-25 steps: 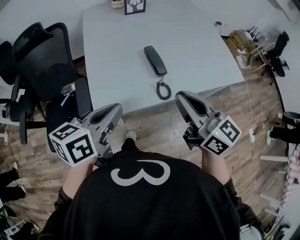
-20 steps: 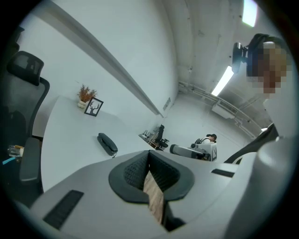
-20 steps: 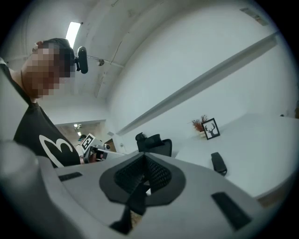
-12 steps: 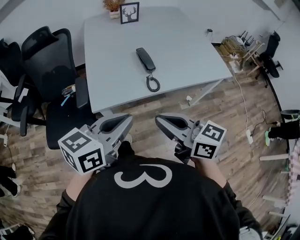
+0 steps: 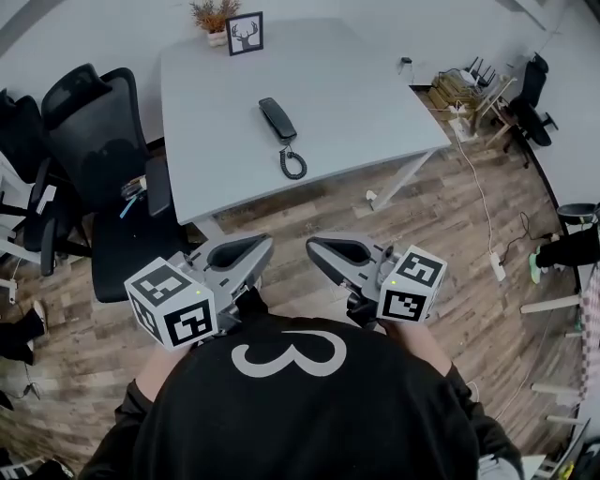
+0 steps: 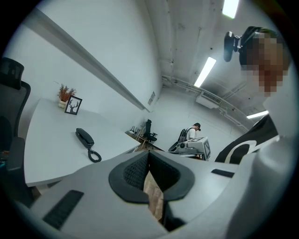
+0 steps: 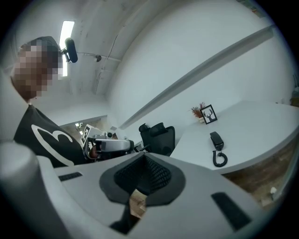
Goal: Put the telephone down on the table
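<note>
A black telephone handset [image 5: 277, 119] lies flat on the grey table [image 5: 366, 84], and its coiled cord [image 5: 293, 167] curls toward the near edge. It also shows small in the left gripper view [image 6: 85, 137] and in the right gripper view [image 7: 216, 140]. Both grippers hang over the wooden floor close to my chest, well short of the table. My left gripper [image 5: 258, 249] is shut with nothing in it, its pads [image 6: 140, 165] meeting. My right gripper [image 5: 319, 247] is shut and empty too [image 7: 142, 158].
A framed deer picture [image 5: 245, 33] and a dried plant [image 5: 211, 14] stand at the table's far edge. Black office chairs [image 5: 103, 122] crowd the left side. Cables and small devices [image 5: 469, 84] lie on the floor at the right. A person [image 6: 192, 132] stands far off.
The view has drawn back from the table, so the telephone looks smaller and farther away. Both grippers have come back toward my body and closer to each other.
</note>
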A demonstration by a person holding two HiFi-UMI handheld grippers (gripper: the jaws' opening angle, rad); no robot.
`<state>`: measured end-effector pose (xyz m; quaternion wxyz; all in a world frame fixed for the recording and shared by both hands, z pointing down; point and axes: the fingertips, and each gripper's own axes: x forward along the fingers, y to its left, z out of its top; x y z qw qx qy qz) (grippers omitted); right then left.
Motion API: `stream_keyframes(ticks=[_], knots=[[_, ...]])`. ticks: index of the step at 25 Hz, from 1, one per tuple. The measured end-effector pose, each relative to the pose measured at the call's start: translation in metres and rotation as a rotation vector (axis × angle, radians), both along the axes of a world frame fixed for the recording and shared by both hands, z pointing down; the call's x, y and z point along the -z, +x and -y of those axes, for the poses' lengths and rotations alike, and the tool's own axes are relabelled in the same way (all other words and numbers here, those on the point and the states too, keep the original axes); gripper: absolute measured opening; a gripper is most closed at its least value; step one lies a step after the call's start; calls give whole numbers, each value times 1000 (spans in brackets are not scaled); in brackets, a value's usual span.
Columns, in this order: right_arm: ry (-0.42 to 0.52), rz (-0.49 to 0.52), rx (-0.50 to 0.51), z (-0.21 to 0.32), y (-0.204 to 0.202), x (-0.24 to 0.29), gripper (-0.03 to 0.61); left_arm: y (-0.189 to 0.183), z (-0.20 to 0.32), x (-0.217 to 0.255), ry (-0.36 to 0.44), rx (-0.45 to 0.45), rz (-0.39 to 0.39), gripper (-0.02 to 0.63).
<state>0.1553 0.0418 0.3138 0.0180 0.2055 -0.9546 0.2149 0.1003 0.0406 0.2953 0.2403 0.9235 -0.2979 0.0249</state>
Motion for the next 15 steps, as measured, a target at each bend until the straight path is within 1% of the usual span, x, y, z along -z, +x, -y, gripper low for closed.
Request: stream_keyframes(ticks=[5, 15], knots=[[-7, 1, -5, -2, 1, -1, 8, 2, -4, 0, -3, -9, -1, 11], [-18, -14, 13, -5, -1, -3, 7, 1, -5, -1, -28, 7, -10, 11]])
